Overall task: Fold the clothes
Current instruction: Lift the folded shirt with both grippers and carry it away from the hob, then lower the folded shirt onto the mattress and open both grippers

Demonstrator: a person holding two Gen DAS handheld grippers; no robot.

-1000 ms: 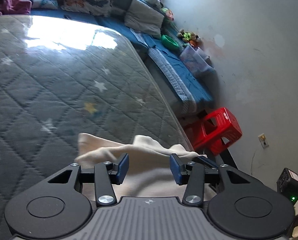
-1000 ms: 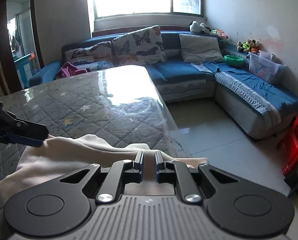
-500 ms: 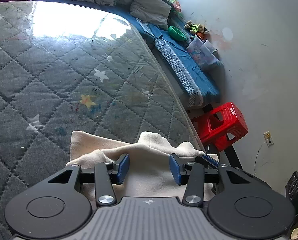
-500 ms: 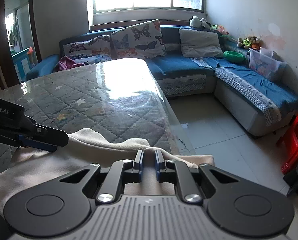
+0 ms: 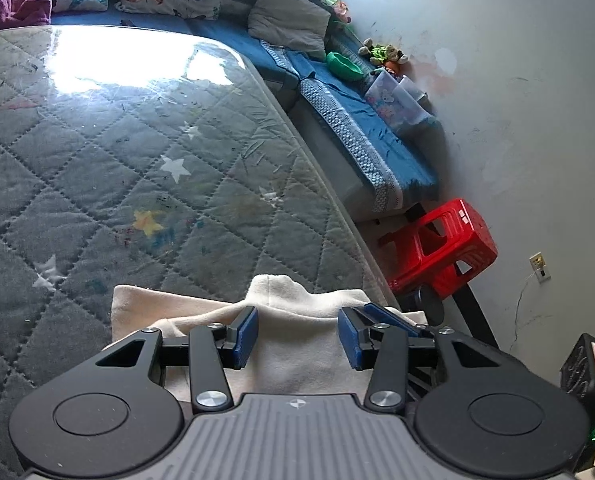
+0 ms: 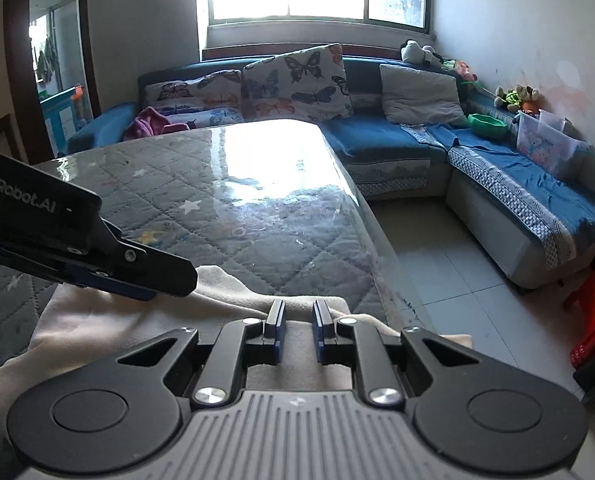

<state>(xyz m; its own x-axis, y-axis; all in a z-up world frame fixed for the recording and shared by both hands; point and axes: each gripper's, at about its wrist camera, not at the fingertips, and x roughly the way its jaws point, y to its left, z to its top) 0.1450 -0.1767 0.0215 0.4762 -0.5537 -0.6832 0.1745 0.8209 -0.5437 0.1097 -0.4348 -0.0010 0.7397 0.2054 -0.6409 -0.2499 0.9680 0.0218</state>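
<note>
Lying near the edge of the quilted table (image 5: 145,168), the cream garment (image 5: 297,344) is spreading under both grippers; the left gripper (image 5: 297,332) is hanging half open, gripping nothing; only the right view is showing the right gripper (image 6: 298,330), its jaws just parting slightly over cloth.

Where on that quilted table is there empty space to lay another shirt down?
Nearly all the quilted table is bare: from the cream garment at the near edge to the far end by the butterfly cushions, and across to the edge facing the blue sofa. It is crowded only near, where the left gripper and right gripper work the garment.
</note>
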